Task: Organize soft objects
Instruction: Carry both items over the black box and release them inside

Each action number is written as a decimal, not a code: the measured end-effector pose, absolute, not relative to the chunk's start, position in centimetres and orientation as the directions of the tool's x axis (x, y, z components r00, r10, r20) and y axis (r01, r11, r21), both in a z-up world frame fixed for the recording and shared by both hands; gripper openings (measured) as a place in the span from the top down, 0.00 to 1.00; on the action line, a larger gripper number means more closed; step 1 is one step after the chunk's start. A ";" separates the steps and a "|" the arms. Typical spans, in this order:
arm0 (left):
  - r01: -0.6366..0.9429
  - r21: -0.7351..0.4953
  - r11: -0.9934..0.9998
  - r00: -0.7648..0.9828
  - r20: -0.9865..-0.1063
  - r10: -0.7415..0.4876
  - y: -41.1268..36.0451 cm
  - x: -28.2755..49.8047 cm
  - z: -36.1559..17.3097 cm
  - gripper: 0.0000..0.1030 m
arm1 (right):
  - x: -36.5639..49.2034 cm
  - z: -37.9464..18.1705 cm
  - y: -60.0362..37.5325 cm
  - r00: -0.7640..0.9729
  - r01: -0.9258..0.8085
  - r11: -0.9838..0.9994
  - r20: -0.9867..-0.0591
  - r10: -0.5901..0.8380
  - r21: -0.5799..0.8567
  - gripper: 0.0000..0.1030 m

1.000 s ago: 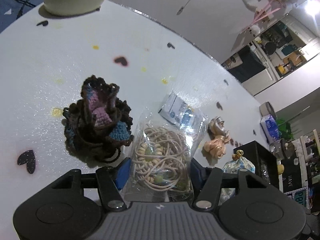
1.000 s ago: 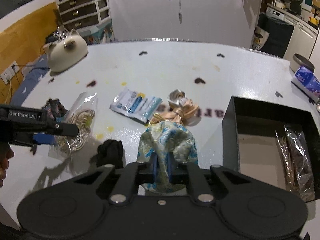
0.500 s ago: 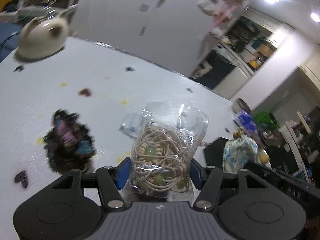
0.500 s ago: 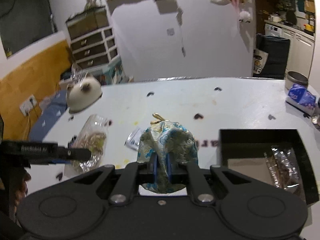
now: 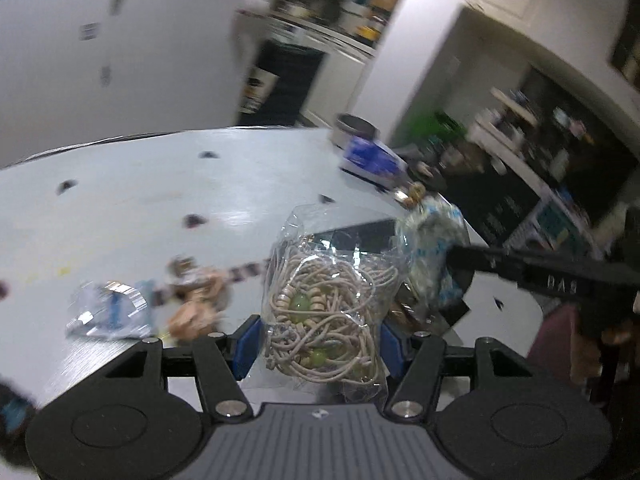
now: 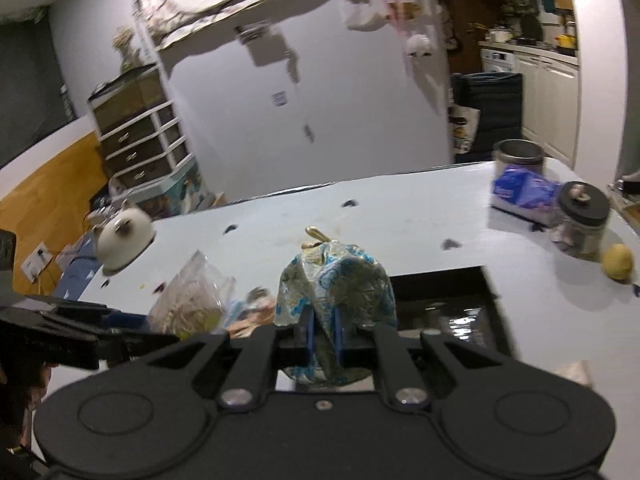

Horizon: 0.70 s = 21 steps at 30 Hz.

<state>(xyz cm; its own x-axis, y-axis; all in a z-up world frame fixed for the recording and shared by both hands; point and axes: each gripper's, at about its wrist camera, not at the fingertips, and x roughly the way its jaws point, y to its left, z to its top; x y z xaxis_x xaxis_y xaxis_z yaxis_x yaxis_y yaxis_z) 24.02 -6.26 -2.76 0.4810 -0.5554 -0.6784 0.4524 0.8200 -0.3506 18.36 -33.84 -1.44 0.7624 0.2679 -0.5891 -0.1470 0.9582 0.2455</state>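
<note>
Left tongs (image 5: 318,344) grip a clear bag of cords (image 5: 326,312) above the white bench (image 5: 140,208). Right tongs (image 6: 322,334) pinch a blue patterned pouch (image 6: 340,280) just before the black box (image 6: 448,304).

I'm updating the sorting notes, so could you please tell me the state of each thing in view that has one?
Left gripper: shut on the clear bag of cords.
Clear bag of cords: held, lifted off the table.
Right gripper: shut on the patterned pouch.
Patterned pouch: held, lifted.
Black box: open on top.
Dark jar: lid on, upright.
</note>
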 end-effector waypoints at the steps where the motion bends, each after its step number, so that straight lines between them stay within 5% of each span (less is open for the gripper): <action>1: 0.476 -0.343 0.810 0.466 -0.682 -0.563 -7.4 24.4 -2.8 0.41 | 18.4 -1.4 -34.8 0.769 -0.133 0.959 -0.585 0.259 0.250 0.90; 11: 0.741 -0.213 0.637 0.275 -0.769 -0.577 -18.6 28.0 -4.6 0.41 | 18.4 -1.8 -42.3 0.795 -0.045 0.958 -0.571 0.206 0.283 0.90; 21: 0.942 -0.069 0.328 0.076 -0.909 -0.409 -25.3 29.9 -9.9 0.41 | 18.8 -2.6 -45.4 0.784 -0.022 0.959 -0.591 0.191 0.281 0.90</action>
